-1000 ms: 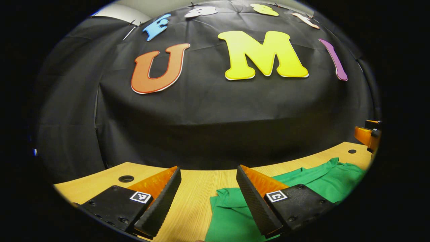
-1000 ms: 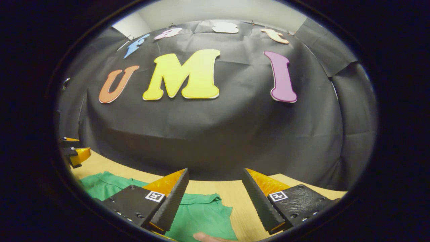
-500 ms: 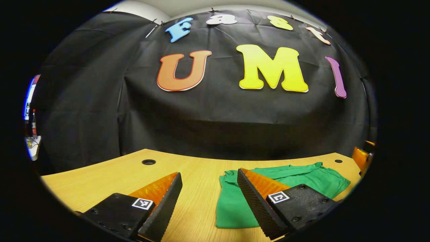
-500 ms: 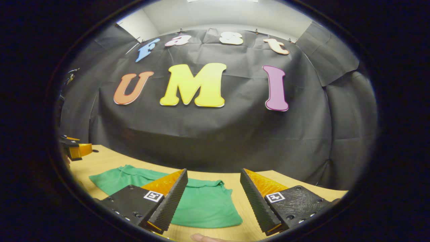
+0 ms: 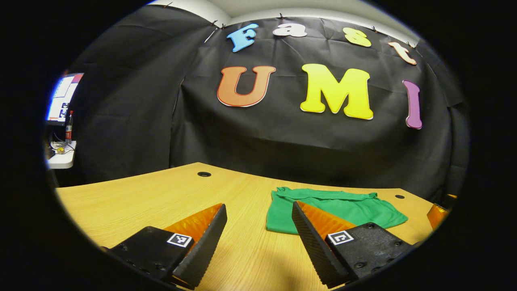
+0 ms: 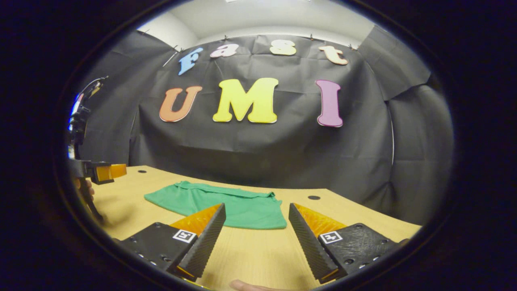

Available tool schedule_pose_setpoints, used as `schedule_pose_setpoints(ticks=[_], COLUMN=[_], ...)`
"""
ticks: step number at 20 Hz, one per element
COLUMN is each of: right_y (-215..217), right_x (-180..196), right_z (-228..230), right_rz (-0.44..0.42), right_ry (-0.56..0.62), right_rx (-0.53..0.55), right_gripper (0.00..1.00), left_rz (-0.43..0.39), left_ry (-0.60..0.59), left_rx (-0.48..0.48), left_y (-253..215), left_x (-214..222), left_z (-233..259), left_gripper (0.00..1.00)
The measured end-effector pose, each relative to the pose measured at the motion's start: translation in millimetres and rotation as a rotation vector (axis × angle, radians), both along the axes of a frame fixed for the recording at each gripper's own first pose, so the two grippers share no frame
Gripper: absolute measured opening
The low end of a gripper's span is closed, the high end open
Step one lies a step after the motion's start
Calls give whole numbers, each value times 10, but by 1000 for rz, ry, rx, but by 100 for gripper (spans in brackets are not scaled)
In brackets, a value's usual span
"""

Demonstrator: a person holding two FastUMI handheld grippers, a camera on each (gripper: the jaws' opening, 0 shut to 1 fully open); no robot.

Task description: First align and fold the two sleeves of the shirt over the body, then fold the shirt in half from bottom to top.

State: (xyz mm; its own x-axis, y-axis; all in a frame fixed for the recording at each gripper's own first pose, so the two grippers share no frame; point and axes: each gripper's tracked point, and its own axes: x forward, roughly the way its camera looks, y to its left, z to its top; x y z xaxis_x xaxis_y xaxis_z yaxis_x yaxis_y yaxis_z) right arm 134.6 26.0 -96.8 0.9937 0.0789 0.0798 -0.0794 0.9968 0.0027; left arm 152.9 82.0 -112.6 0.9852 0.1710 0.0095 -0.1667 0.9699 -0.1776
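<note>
Both grippers have been drawn back and raised over the last second: the green shirt (image 6: 220, 204), formerly close under the fingers, is now seen farther off as a compact folded rectangle. The folding is judged complete.

The left gripper (image 5: 258, 242) and right gripper (image 6: 256, 238) are held wide open and empty.

In the right gripper view the shirt lies flat at 11 o'clock on the wooden table (image 5: 133, 198), which has grommet holes. A black cloth wall (image 6: 282, 157) closes the booth.

Black cloth wall (image 5: 282, 137) behind a pale wooden table (image 5: 161, 198); white ceiling (image 6: 266, 16) above.
</note>
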Motion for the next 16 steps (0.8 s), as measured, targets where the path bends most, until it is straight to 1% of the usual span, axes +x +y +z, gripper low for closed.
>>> schedule_pose_setpoints(ticks=[1, 2, 3, 4, 5, 7, 8, 9, 10, 11, 12, 13, 16], right_y=[-8, 1, 13, 7, -22, -56, -113, -183, -196, -162, -134, -175, -395], right_x=[-143, -288, -414, -532, -673, -970, -1107, -1244, -1376, -1530, -1668, -1794, -1997], right_z=[-11, 24, 61, 73, 45, 149, 278, 396, 491, 550, 625, 711, 887], right_rz=[8, 26, 36, 42, 37, 27, -7, -38, -48, -44, -32, -35, -86], right_ry=[-15, -31, -46, -48, -35, -41, -67, -92, -104, -111, -116, -117, -85], right_rx=[-14, -33, -58, -84, -110, -149, -168, -174, -167, -155, -146, -139, -133], right_gripper=[95, 96, 95, 96, 95, 97, 96, 96, 96, 94, 97, 95, 96], left_rz=[6, -2, -17, -29, -40, -69, -77, -107, -128, -142, -147, -147, -192], left_ry=[-13, -28, -29, -25, -28, 0, 14, 35, 47, 45, 54, 53, 19], left_rx=[21, 52, 79, 94, 104, 126, 128, 131, 143, 164, 178, 187, 179], left_y=[-5, -51, -146, -229, -293, -471, -523, -624, -723, -773, -781, -787, -915], left_x=[-143, -270, -388, -530, -669, -940, -1056, -1149, -1238, -1329, -1418, -1516, -1682], left_z=[62, 145, 202, 255, 311, 364, 373, 401, 424, 493, 523, 586, 805], left_gripper=[100, 100, 100, 100, 100, 100, 100, 100, 100, 100, 100, 100, 100])
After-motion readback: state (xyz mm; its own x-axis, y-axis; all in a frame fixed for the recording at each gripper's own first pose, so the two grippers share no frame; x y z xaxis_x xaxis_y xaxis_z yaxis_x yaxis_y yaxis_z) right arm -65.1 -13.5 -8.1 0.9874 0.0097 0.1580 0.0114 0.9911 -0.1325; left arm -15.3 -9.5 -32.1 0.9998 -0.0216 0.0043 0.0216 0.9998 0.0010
